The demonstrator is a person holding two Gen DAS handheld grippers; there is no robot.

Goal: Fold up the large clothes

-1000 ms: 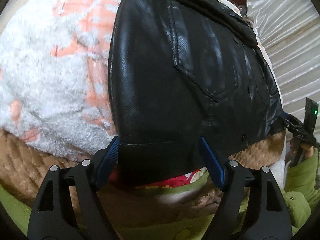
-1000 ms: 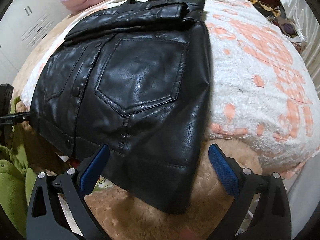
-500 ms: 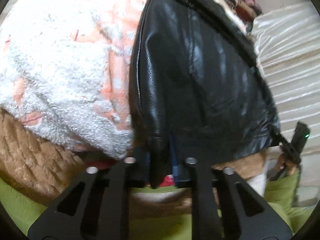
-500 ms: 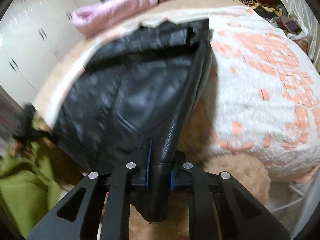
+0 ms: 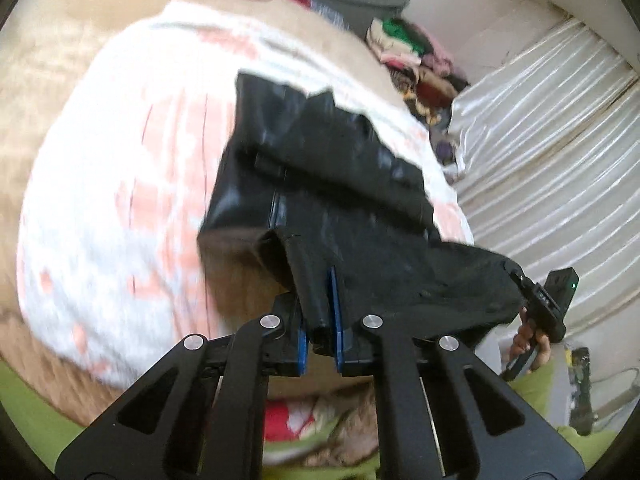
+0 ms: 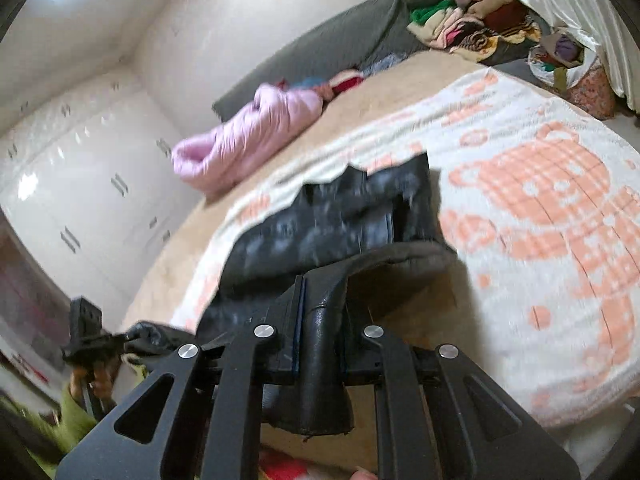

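Left wrist view: my left tool (image 5: 320, 328) is pressed together on the near hem of the black leather jacket (image 5: 320, 168), a fold of the leather caught between its blue pads (image 5: 335, 320). The pinched hem is raised off the bed, while the far part of the jacket, collar end away from me, lies on the white-and-orange blanket (image 5: 120, 208). At the right edge my right tool (image 5: 520, 280) grips the other corner of the same hem, with my hand (image 5: 532, 344) on its handle and a green sleeve (image 5: 560, 400) below it. Pale pleated curtains (image 5: 560, 152) hang beyond.

Right wrist view: my right tool (image 6: 320, 344) is clamped on a thick roll of the jacket (image 6: 340, 216) hem, which sticks out below the pads. The leather rises from the blanket (image 6: 540, 208) to the tool, a hollow showing beneath the lifted edge. At lower left my left tool (image 6: 128, 338) holds the opposite corner, so the hem hangs between the two tools.

Surroundings: a pink quilted coat (image 6: 248, 136) lies on the tan bed cover (image 6: 400, 92) near the grey headboard (image 6: 320, 52); a pile of mixed clothes (image 6: 480, 24) sits at the far corner; white wardrobe doors (image 6: 80, 184) fill the left wall. Both views are motion-blurred.
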